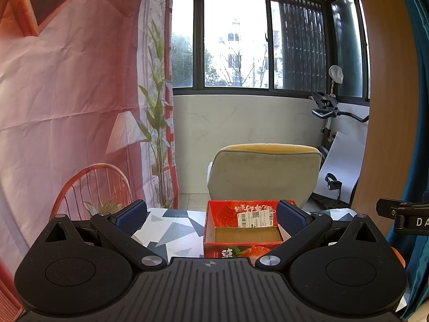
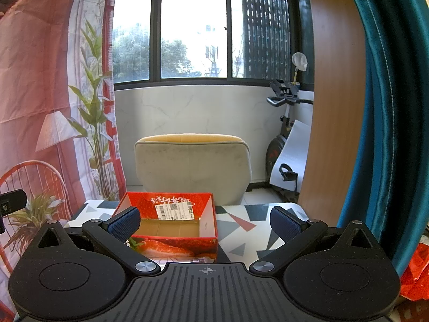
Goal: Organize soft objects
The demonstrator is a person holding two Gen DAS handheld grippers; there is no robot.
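Note:
A red strawberry-print cardboard box (image 1: 242, 232) (image 2: 171, 225) stands open-topped on a table covered with a grey-and-white triangle cloth (image 1: 171, 230) (image 2: 241, 230). Its brown floor looks bare and a white shipping label sticks to its far inner wall. My left gripper (image 1: 211, 217) is open, held above the near table edge, the box between and behind its blue pads. My right gripper (image 2: 205, 221) is open too, with the box behind its left finger. Nothing sits between either pair of fingers. No soft object shows on the table.
A beige chair back (image 1: 264, 173) (image 2: 191, 167) stands just beyond the table. A printed backdrop (image 1: 80, 94) hangs at left, a wooden post (image 2: 332, 94) and teal curtain (image 2: 388, 107) at right. An exercise bike (image 2: 284, 123) is by the window. Something red and crinkled (image 2: 417, 271) lies at lower right.

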